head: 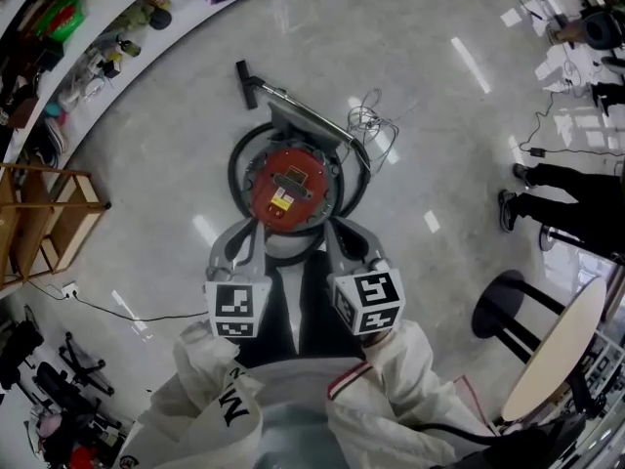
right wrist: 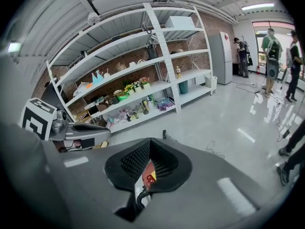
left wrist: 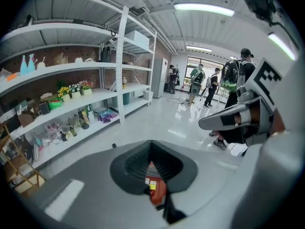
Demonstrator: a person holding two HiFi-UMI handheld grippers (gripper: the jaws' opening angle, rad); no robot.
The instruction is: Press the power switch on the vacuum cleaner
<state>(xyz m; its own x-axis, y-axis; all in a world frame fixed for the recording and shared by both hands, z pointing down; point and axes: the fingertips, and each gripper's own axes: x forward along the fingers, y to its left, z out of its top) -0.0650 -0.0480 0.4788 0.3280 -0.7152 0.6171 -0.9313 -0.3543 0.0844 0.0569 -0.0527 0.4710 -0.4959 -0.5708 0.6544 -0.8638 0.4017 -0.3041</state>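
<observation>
The vacuum cleaner (head: 288,186) stands on the floor right in front of me, a round red top with a yellow label, ringed by its black hose. Its metal wand (head: 303,115) runs up-left to a black nozzle (head: 244,71). I cannot make out the power switch. My left gripper (head: 249,233) and right gripper (head: 337,233) hover side by side just above the vacuum's near edge, both shut and empty. Through the slit between the pads, the left gripper (left wrist: 152,149) view shows the red top (left wrist: 157,190). The right gripper (right wrist: 150,144) view shows red plastic (right wrist: 148,175) and black hose.
A loose cable coil (head: 373,125) lies right of the wand. Shelves (head: 107,57) with small items curve along the left, with a wooden rack (head: 49,218) below them. A person's legs (head: 557,198), a black stool (head: 508,311) and a round table (head: 557,350) are at the right.
</observation>
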